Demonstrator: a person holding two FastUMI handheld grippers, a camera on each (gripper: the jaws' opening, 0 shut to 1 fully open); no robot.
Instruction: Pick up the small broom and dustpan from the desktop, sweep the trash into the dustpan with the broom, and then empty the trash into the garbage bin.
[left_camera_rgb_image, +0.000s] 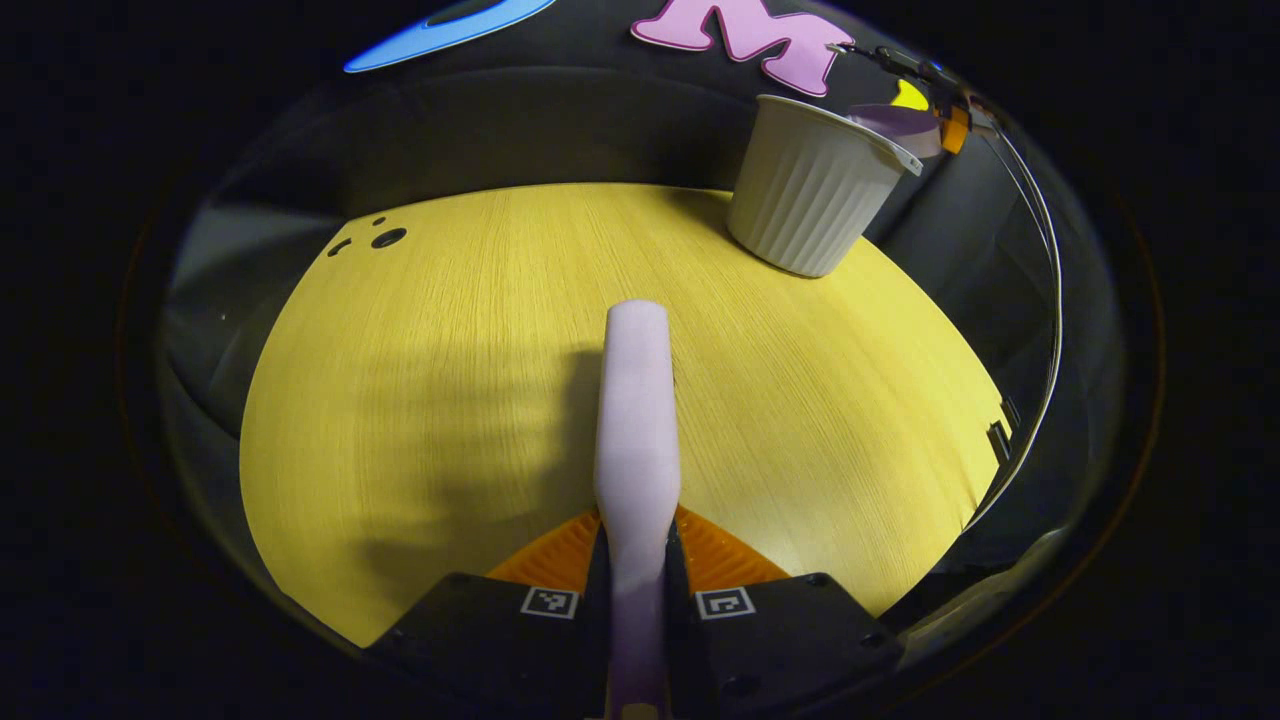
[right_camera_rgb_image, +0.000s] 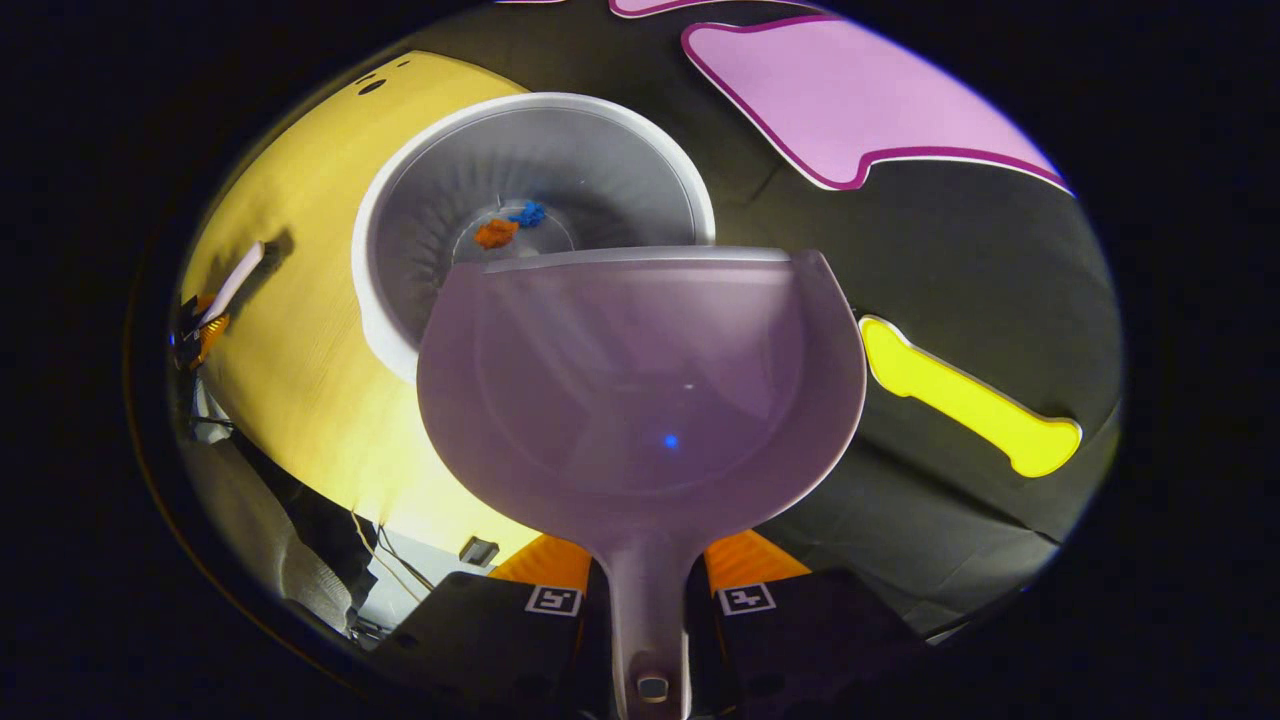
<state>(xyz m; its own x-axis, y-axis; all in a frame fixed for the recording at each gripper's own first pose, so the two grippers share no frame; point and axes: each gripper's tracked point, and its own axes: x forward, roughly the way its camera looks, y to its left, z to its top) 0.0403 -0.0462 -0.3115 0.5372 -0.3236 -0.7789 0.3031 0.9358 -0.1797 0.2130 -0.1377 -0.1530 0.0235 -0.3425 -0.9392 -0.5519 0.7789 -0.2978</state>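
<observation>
Dustpan (right_camera_rgb_image: 640, 400) hung tilted over the white ribbed garbage bin (right_camera_rgb_image: 400, 330), its front lip above the opening, and an orange scrap (right_camera_rgb_image: 495, 233) and a blue scrap (right_camera_rgb_image: 528, 213) already lay on the bin's floor — the emptying step looked all but done, and would best be finished by keeping the lip inside the rim until the pan was seen bare. Right gripper (right_camera_rgb_image: 650, 590) was closed tight on the dustpan's handle; left gripper (left_camera_rgb_image: 637, 575) likewise clamped the pale broom handle (left_camera_rgb_image: 636, 420) above the yellow desktop (left_camera_rgb_image: 420, 400).
</observation>
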